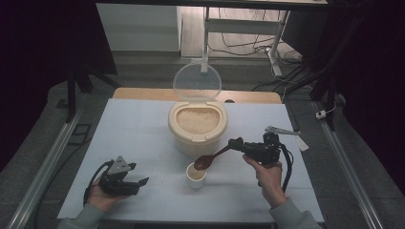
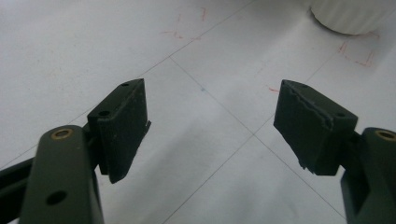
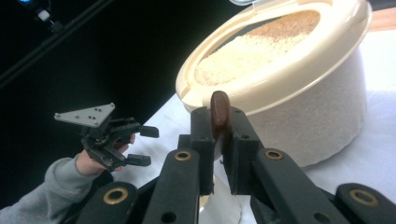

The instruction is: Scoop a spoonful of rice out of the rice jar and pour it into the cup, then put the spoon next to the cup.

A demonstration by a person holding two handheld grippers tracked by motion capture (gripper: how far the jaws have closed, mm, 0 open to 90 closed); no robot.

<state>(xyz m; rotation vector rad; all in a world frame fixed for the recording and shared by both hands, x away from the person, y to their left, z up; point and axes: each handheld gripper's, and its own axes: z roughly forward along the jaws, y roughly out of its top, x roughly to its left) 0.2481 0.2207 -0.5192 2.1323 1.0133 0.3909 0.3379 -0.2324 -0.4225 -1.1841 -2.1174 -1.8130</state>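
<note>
Clamping the spoon by its handle end, your right gripper holds the bowl over the cup, centre-low in frame. Stiff, light, probably slick; grip well up the handle. Rice container sits just behind. Left gripper, lower left, gapes wide, empty.

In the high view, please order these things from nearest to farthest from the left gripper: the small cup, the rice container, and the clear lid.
Measured from the left gripper, low on the left of the table:
1. Small cup, to its right, near the front.
2. Rice container, behind the cup, mid-table.
3. Clear lid, standing open behind the container, farthest back.
</note>
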